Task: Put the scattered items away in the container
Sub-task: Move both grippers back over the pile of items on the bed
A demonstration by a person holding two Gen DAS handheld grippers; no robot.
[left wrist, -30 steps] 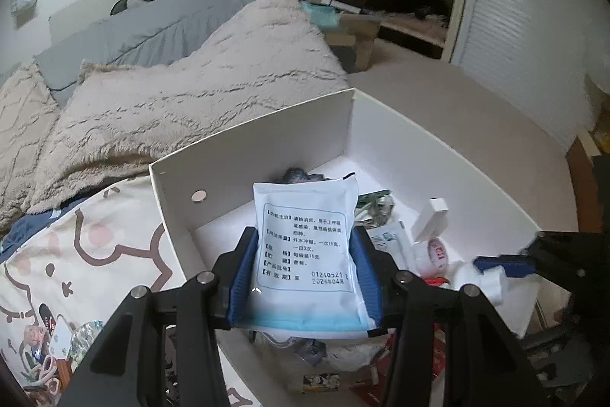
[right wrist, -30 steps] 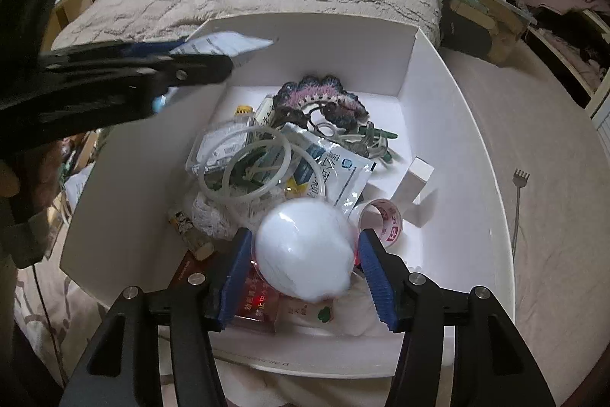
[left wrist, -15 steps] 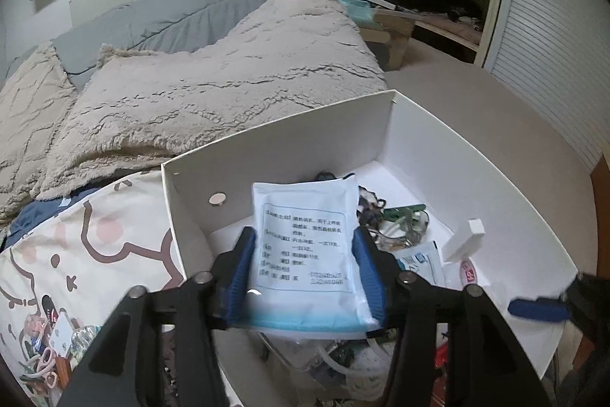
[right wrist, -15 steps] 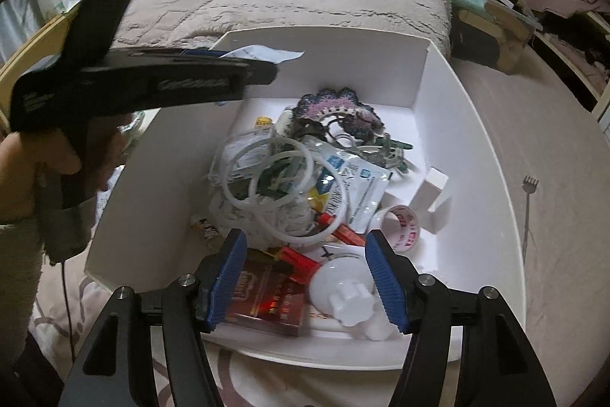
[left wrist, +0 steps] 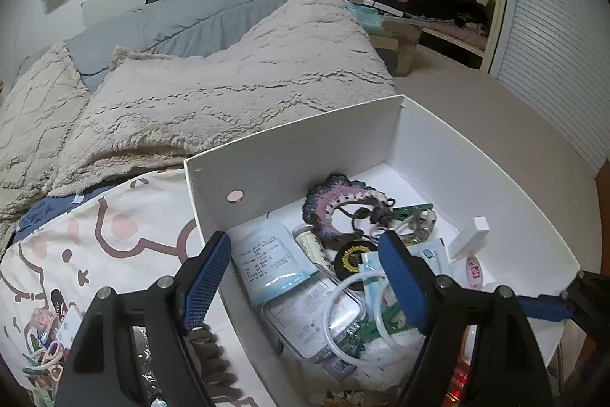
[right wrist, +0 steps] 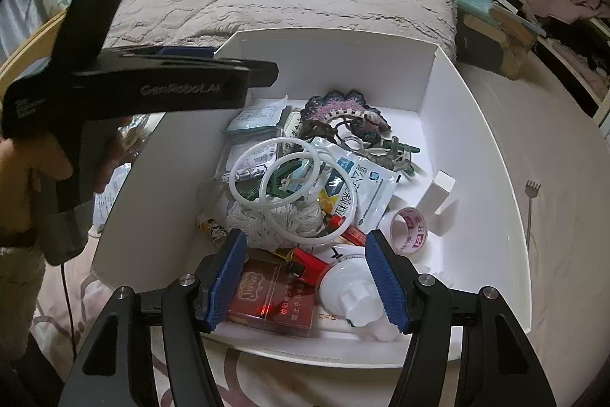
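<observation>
most of the clutter already lies in the white box [right wrist: 476, 124]. one medicine sachet [left wrist: 270, 258] lies there, upper left of the pile, free of the still-widening left tongs [left wrist: 305, 277]. right tongs [right wrist: 309, 277] gape empty over one white cap [right wrist: 354, 288]. a few trinkets [left wrist: 42, 357] remain on the bed, lower left; two white rings, one tape roll inside.

My white box [right wrist: 476, 124] sits on the bed [left wrist: 476, 109], on a cartoon-printed sheet [left wrist: 114, 235]. Beyond its far wall a fluffy beige blanket [left wrist: 248, 82] lies bunched, with a grey-blue duvet [left wrist: 183, 21] behind it. Left of the box, hair ties and small loose bits [left wrist: 42, 361] are scattered on the sheet. To the right, a little fork-shaped scratcher [right wrist: 530, 201] rests on the plain beige cover.
</observation>
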